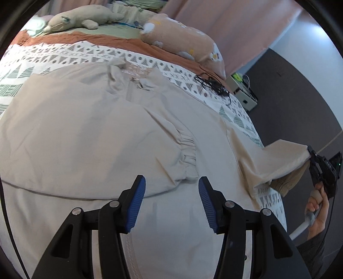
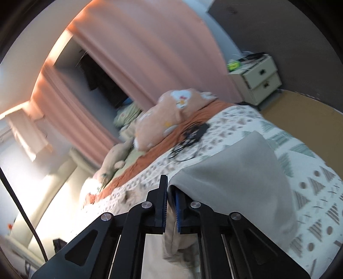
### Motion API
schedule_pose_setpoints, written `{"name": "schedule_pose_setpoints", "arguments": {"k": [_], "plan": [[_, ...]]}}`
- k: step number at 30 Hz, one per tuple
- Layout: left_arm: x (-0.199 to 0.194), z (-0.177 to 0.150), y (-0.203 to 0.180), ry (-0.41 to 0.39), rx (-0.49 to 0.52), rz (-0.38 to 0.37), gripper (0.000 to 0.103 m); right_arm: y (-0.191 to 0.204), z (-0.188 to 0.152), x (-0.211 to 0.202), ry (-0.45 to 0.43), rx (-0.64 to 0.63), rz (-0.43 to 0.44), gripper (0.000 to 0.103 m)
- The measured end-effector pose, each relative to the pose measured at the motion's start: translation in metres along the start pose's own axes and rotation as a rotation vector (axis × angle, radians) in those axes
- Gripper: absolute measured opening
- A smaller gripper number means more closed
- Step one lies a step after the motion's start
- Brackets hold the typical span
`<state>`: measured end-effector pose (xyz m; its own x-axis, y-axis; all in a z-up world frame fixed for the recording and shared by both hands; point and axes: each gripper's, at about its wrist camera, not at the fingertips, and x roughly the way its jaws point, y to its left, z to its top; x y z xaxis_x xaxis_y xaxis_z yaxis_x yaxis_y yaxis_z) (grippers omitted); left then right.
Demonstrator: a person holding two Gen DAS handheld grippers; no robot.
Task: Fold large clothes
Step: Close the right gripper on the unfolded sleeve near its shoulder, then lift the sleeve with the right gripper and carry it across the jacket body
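A large beige jacket (image 1: 85, 133) lies spread on the bed, collar toward the pillows, one sleeve folded across the body with its elastic cuff (image 1: 188, 158) near the middle. My left gripper (image 1: 171, 186) is open and empty just above the jacket, the cuff in front of its fingers. My right gripper (image 1: 312, 156) shows at the right edge of the bed, shut on the jacket's other sleeve (image 1: 278, 158) and holding it lifted off the bed. In the right wrist view the right gripper (image 2: 170, 193) is shut on beige fabric (image 2: 231, 171) that drapes over it.
The patterned bedspread (image 1: 53, 55) lies under the jacket. A peach pillow (image 1: 182, 36) and a plush toy (image 1: 81, 19) lie at the head of the bed. A black cable bundle (image 1: 214, 85) lies near the pillow. A bedside cabinet (image 2: 257, 79) stands beyond the bed.
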<state>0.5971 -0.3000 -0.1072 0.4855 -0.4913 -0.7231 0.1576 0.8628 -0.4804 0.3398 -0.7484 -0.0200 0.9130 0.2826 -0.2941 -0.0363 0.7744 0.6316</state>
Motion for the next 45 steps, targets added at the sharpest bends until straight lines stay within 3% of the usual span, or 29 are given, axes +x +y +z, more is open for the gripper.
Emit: {"name": "schedule_pose_setpoints", "arguments": {"k": [6,12,19,23,26,27,28,29,35,37,38,39,40,43,45], "plan": [[-0.012,0.001,0.02,-0.027,-0.047,0.0,0.052,0.052,-0.007,0.038,0.09,-0.066,0.067,0.003],[-0.023,0.002,0.042,-0.058,-0.104,0.008,0.052,0.086,-0.035,0.094,0.238,-0.126,0.091,0.003],[-0.028,0.001,0.066,-0.074,-0.149,0.028,0.052,0.101,-0.08,0.16,0.439,-0.15,0.118,0.003],[-0.028,0.001,0.081,-0.07,-0.195,0.035,0.052,0.095,-0.107,0.185,0.552,-0.134,0.066,0.005],[-0.028,0.0,0.085,-0.061,-0.204,0.04,0.052,0.086,-0.117,0.197,0.61,-0.109,0.031,0.021],[-0.028,0.0,0.086,-0.058,-0.206,0.039,0.052,0.081,-0.119,0.198,0.621,-0.1,0.031,0.049],[-0.029,-0.002,0.087,-0.058,-0.21,0.042,0.052,0.079,-0.119,0.197,0.626,-0.092,0.029,0.09],[-0.029,-0.003,0.088,-0.056,-0.212,0.047,0.052,0.075,-0.118,0.193,0.621,-0.083,0.03,0.1],[-0.032,-0.013,0.09,-0.043,-0.226,0.057,0.053,0.058,-0.101,0.149,0.594,-0.068,0.034,0.101],[-0.035,-0.016,0.09,-0.051,-0.229,0.048,0.062,0.054,-0.094,0.121,0.547,-0.066,0.018,0.101],[-0.036,-0.018,0.09,-0.058,-0.228,0.037,0.077,0.049,-0.087,0.111,0.521,-0.071,-0.001,0.101],[-0.037,-0.019,0.089,-0.064,-0.224,0.03,0.09,0.042,-0.078,0.102,0.499,-0.081,-0.038,0.101],[-0.037,-0.021,0.088,-0.068,-0.219,0.026,0.093,0.035,-0.07,0.095,0.478,-0.091,-0.091,0.101],[-0.037,-0.021,0.084,-0.069,-0.211,0.034,0.094,0.008,-0.049,0.088,0.444,-0.089,-0.251,0.101],[-0.038,-0.021,0.082,-0.074,-0.211,0.034,0.094,-0.007,-0.041,0.093,0.44,-0.076,-0.293,0.101]]}}
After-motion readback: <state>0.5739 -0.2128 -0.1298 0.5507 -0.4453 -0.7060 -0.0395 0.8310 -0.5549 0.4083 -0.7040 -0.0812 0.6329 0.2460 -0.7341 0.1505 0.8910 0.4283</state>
